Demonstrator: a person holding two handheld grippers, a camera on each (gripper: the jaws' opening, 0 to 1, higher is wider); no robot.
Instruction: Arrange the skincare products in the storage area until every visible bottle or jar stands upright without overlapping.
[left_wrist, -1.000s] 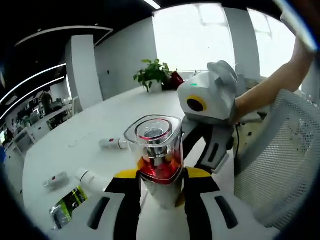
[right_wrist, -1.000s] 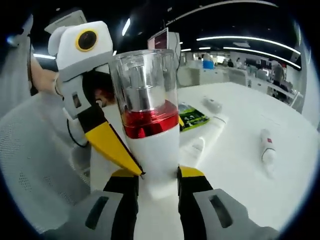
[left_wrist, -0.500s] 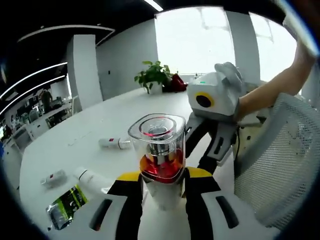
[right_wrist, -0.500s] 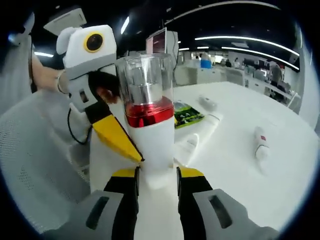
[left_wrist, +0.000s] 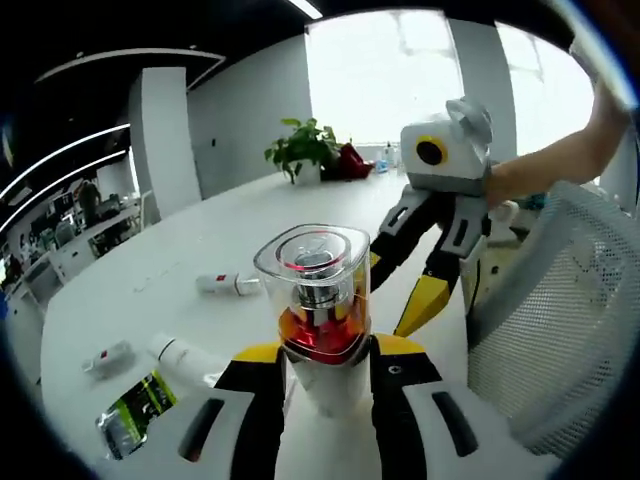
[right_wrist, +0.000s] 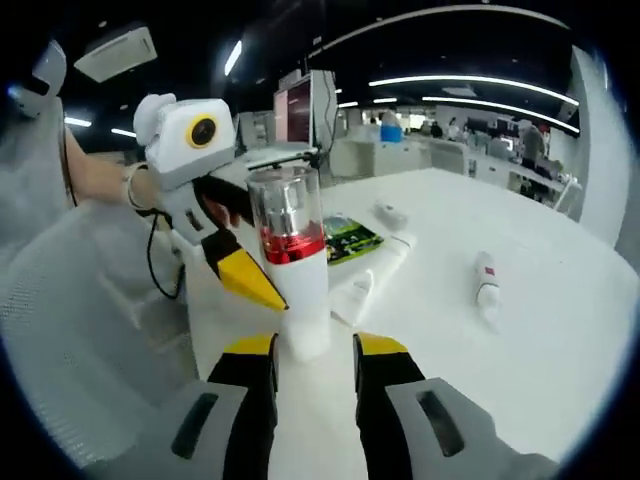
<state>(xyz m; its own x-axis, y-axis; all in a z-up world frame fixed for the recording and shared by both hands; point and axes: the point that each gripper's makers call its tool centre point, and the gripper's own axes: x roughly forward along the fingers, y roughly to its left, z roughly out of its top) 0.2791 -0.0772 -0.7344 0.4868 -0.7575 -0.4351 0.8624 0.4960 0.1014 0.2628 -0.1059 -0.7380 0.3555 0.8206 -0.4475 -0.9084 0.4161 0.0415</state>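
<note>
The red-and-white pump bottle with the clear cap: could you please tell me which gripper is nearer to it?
Left. The left gripper has its jaws on either side of the bottle; the right gripper sits back from it, jaws apart.

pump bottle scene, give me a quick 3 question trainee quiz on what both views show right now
1. True or false: the pump bottle stands upright between the left gripper jaws.
2. The right gripper is: A) clamping the bottle B) open, clear of it C) holding a tube.
3. How does the red-banded tube sit on the table?

Key
1. True
2. B
3. Lying on its side.
</note>
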